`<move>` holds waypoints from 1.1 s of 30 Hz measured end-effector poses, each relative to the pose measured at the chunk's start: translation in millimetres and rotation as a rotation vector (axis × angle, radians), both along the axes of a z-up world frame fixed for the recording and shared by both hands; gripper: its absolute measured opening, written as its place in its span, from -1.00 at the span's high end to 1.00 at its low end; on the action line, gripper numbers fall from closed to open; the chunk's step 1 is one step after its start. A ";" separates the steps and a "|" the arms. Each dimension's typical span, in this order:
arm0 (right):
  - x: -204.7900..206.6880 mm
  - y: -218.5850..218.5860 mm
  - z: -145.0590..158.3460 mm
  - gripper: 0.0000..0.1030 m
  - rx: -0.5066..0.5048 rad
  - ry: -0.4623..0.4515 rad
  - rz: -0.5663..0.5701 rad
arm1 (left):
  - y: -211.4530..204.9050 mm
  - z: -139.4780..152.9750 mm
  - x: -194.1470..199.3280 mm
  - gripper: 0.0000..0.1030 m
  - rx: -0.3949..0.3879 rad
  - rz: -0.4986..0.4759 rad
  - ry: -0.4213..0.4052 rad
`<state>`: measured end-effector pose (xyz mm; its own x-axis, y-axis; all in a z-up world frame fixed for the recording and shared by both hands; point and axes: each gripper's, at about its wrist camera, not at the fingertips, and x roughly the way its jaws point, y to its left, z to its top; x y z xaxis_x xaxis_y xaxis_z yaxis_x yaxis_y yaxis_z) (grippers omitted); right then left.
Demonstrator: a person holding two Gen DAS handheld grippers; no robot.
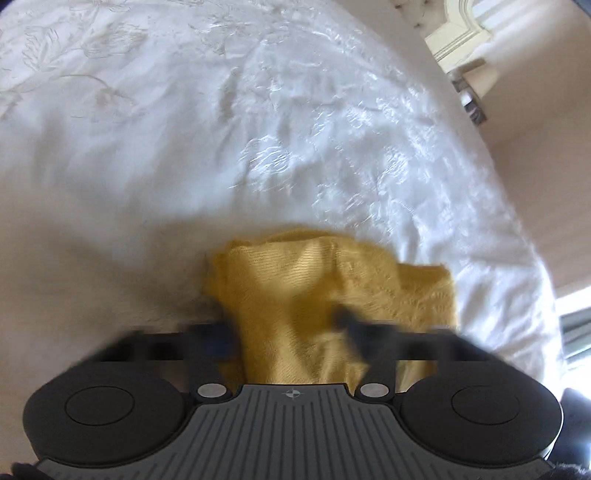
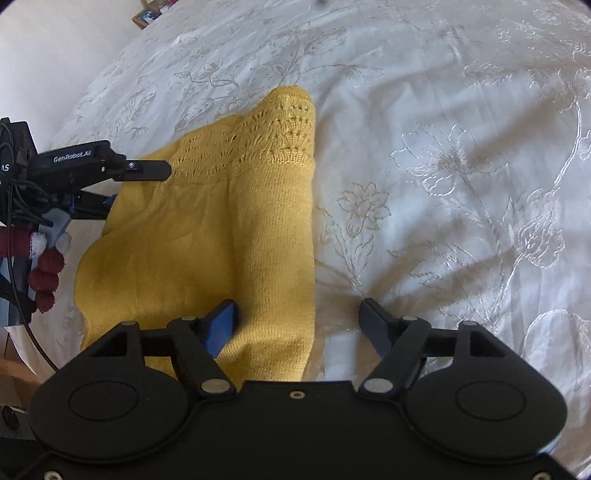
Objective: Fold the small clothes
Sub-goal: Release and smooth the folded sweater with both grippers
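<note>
A yellow knitted garment (image 2: 229,229) lies partly folded on the white embroidered bedspread (image 2: 443,166), its lace-patterned end pointing away. My right gripper (image 2: 297,321) is open, its jaws wide apart over the garment's near right edge, the left finger resting on the knit. My left gripper (image 2: 147,173) reaches in from the left at the garment's far left edge. In the blurred left wrist view, cloth of the garment (image 1: 295,302) is bunched between my left gripper's fingers (image 1: 288,332), which stand wide apart around it.
The bedspread (image 1: 258,129) spreads wide beyond the garment. A wall and a pale door frame (image 1: 461,33) stand past the bed's right edge. A small box (image 2: 147,14) sits beyond the bed's far left corner.
</note>
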<state>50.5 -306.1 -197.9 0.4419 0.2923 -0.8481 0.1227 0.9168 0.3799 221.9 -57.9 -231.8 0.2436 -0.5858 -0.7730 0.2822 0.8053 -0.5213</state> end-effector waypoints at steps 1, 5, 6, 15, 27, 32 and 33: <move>0.1 0.5 1.0 -0.51 0.000 0.001 0.001 | -6.7 5.6 -0.4 0.66 0.032 -0.023 -0.037; -3.2 2.1 1.8 -0.50 -0.003 -0.001 0.000 | -43.2 38.1 -26.6 0.64 0.195 -0.293 -0.380; -2.3 3.7 1.4 -0.51 -0.005 -0.001 0.001 | -46.4 35.7 -28.6 0.62 0.240 -0.321 -0.417; 8.7 11.2 35.2 -0.85 -0.099 -0.128 -0.019 | -18.1 51.6 -18.5 -0.38 0.264 -0.096 -0.354; 94.4 -29.4 -4.8 -0.99 -0.152 -0.015 -0.161 | -8.9 1.0 -76.0 -1.00 0.419 -0.132 -0.272; 79.1 -30.1 14.4 -0.99 -0.140 -0.085 -0.128 | 7.2 22.5 -81.5 -1.00 0.389 -0.026 -0.257; 72.1 -28.8 19.4 -0.99 -0.127 -0.099 -0.119 | 8.6 27.2 -86.9 -0.99 0.392 -0.022 -0.261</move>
<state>122.6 -334.9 -178.4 0.5503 0.1264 -0.8253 0.2004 0.9396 0.2775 135.1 -49.3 -204.6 0.4502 -0.2694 -0.8513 0.3827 0.9196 -0.0886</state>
